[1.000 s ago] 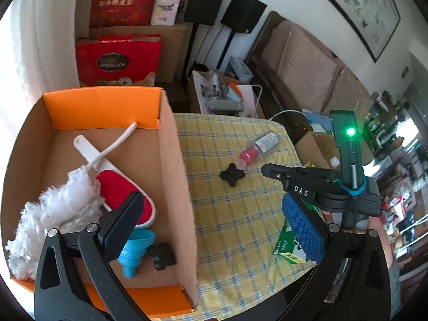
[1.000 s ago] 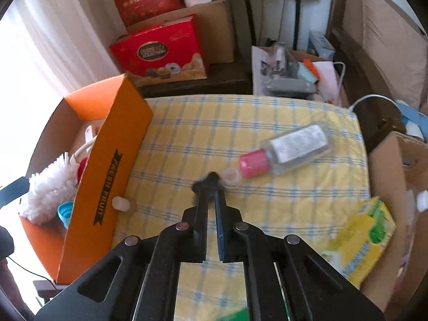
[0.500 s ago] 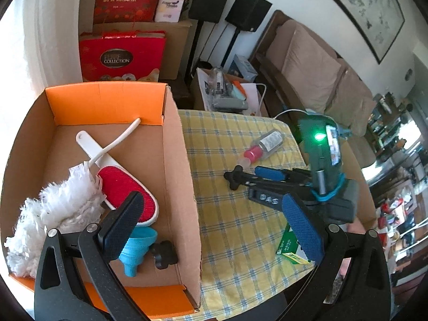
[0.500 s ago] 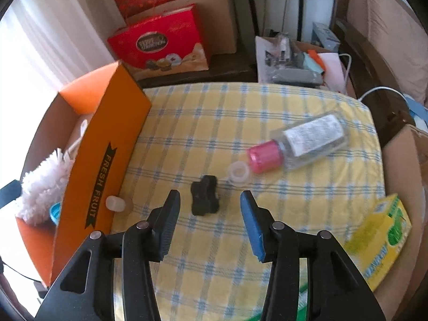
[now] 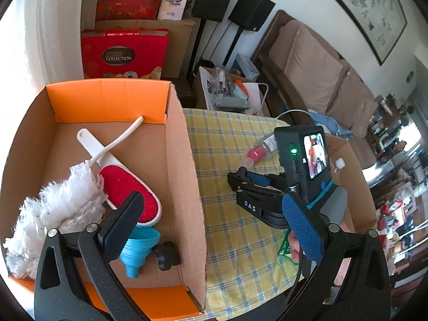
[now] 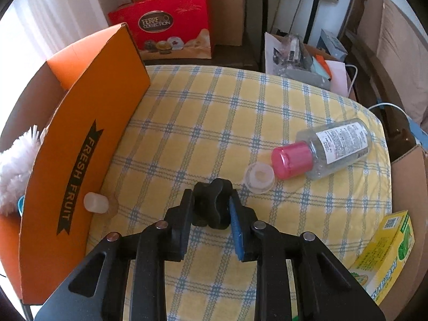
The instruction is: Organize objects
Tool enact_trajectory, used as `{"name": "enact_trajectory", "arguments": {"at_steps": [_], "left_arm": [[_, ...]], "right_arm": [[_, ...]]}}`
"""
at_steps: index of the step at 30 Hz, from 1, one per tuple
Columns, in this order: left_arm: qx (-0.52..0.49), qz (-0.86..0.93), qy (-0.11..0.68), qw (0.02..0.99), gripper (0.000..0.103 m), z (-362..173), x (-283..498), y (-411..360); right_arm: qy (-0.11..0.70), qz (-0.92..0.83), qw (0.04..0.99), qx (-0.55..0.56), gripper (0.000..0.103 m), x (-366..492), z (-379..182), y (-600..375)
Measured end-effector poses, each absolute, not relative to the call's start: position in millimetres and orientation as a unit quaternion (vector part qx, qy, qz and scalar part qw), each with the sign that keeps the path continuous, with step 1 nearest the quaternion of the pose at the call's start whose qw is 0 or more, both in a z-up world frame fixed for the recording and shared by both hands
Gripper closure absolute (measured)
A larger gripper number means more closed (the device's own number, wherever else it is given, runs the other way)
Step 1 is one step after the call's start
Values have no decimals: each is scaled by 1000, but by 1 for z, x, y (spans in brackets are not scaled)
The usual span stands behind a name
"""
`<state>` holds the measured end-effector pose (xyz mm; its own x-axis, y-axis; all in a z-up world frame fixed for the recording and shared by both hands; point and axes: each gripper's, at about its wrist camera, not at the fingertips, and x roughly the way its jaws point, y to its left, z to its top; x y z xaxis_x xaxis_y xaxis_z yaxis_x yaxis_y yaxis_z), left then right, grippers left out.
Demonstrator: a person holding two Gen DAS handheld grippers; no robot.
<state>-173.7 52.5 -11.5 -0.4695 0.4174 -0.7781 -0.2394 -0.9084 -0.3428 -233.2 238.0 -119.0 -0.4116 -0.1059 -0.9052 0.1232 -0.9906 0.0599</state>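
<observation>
Over tablecloth [image 6: 267,107]: R claw [image 6: 211,203] tilted down

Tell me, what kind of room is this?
Probably a living room in someone's home: a brown sofa, two black speakers on stands, and a framed painting on the wall.

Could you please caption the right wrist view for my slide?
Right claw closing on a black lobed plastic knob on the yellow checked tablecloth.
</observation>
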Motion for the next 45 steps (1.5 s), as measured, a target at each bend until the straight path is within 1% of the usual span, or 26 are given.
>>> {"name": "enact_trajectory", "arguments": {"at_steps": [13,21,24,27,28,29,30,32,33,34,36,41,45], "left_arm": [[-481,847,-61,217,0,-4,-194,102],[-498,839,-17,221,0,-11,-227,152],[-512,828,-16,229,1,-21,-242,169],[-525,820,-18,225,3,-33,-257,184],[-527,819,-16,224,3,-36,-260,188],[-529,819,-13,222,4,-40,-263,193],[-531,819,-6,217,4,-44,-266,199],[-537,815,7,217,6,-54,-271,210],[-541,812,13,218,10,-58,-272,213],[-544,811,19,214,16,-63,-273,215],[-552,808,34,203,21,-75,-277,218],[-561,803,35,195,21,-91,-281,220],[-560,807,54,182,22,-97,-276,218]], "right_arm": [[-70,-857,65,507,79,-204,-64,301],[-81,-859,46,503,79,-188,-51,336],[-94,-860,46,499,80,-182,-47,347],[-101,-862,45,494,80,-177,-42,355],[-102,-863,45,492,81,-175,-40,357],[-104,-864,46,491,86,-173,-39,359],[-108,-864,48,489,88,-171,-37,363],[-111,-865,47,487,88,-169,-36,367],[-112,-864,46,489,88,-169,-37,369],[-111,-863,47,491,88,-169,-38,370],[-108,-861,46,496,88,-170,-44,371],[-120,-860,42,495,88,-171,-54,378],[-116,-862,37,492,88,-172,-57,380]]}}
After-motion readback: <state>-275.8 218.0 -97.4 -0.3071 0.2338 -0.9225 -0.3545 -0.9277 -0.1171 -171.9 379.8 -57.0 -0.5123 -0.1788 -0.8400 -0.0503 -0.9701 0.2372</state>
